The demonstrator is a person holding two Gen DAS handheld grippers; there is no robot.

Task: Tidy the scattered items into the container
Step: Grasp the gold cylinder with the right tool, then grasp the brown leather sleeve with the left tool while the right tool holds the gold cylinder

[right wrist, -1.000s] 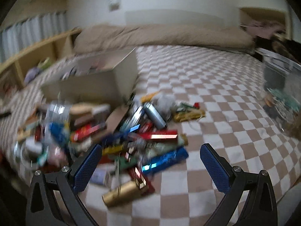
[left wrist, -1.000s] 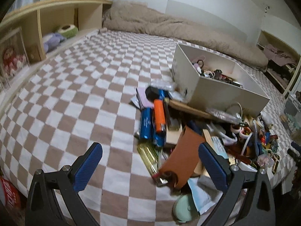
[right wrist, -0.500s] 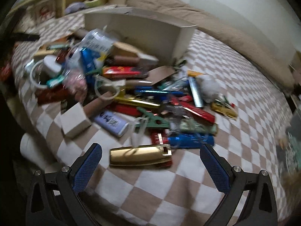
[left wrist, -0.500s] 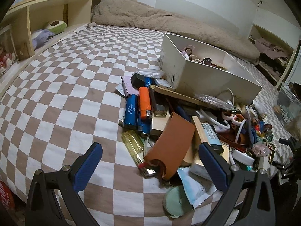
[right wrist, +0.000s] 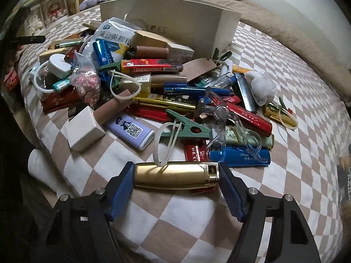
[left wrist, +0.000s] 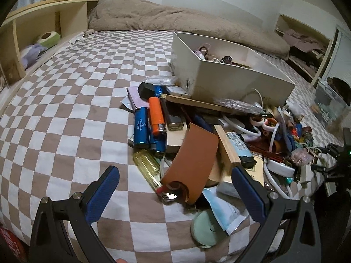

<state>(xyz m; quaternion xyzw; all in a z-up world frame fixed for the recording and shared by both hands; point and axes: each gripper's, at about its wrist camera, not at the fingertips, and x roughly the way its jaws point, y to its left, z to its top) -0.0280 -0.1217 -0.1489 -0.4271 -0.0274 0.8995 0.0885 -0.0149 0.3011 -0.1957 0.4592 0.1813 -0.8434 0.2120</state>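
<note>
Right gripper [right wrist: 175, 176] low, level, straddling gold lighter [right wrist: 176, 176].

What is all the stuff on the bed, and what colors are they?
Gold metal lighter: 1, gold, between the right gripper's fingers.
Lilac lighter with cartoon print: 1, lilac, front of pile.
Green plastic clothespin: 1, green, mid-pile.
White cardboard box: 1, white, behind pile.
Orange plastic lighter: 1, orange, left of pile.
Brown leather pouch: 1, brown, near the left gripper.
Checkered bedsheet: 1, brown-white, underneath.
Left gripper: 1, blue pads, open.
Right gripper: 1, blue pads, around the gold lighter.
</note>
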